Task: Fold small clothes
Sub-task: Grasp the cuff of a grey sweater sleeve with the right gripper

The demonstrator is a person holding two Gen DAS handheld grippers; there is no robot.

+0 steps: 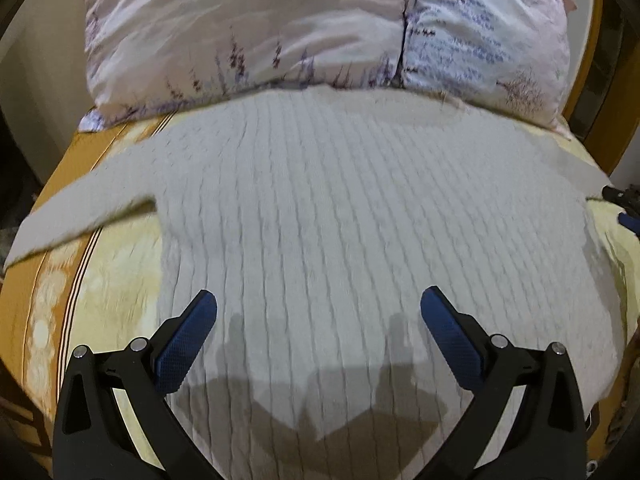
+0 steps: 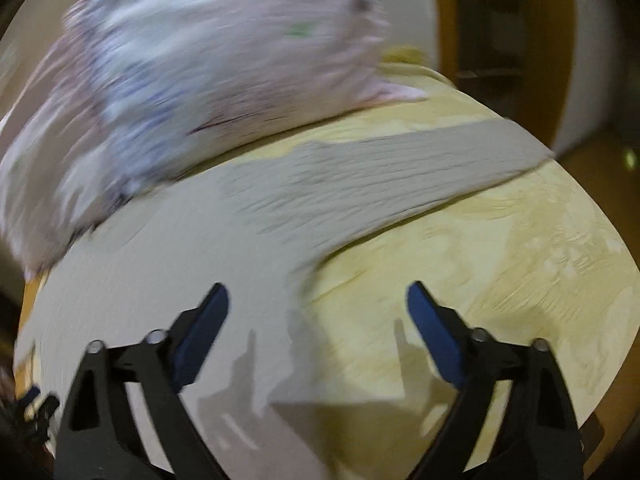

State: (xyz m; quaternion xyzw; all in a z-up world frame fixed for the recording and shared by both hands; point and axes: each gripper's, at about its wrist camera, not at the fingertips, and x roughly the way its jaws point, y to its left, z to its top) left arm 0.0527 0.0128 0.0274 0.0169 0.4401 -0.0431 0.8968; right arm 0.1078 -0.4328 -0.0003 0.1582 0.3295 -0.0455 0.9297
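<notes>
Hovering low, my left gripper (image 1: 319, 308) stood wide apart, gripping nothing, over the hem end of one pale ribbed sweater (image 1: 320, 208) spread flat on the yellow bedspread (image 1: 120, 264). My right gripper (image 2: 318, 304) gaped wide too, empty, astride the sweater's side edge, though blur smeared that view badly. Two sleeves counted: one sleeve (image 2: 420, 160) ran out right, the other was cut off at the left rim. Farthest, one floral pillow (image 1: 280, 28) overlapped the collar, hiding it.

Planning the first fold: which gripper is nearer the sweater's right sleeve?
Right. The right gripper hovers open beside the right sleeve; the left gripper is open over the sweater's middle.
</notes>
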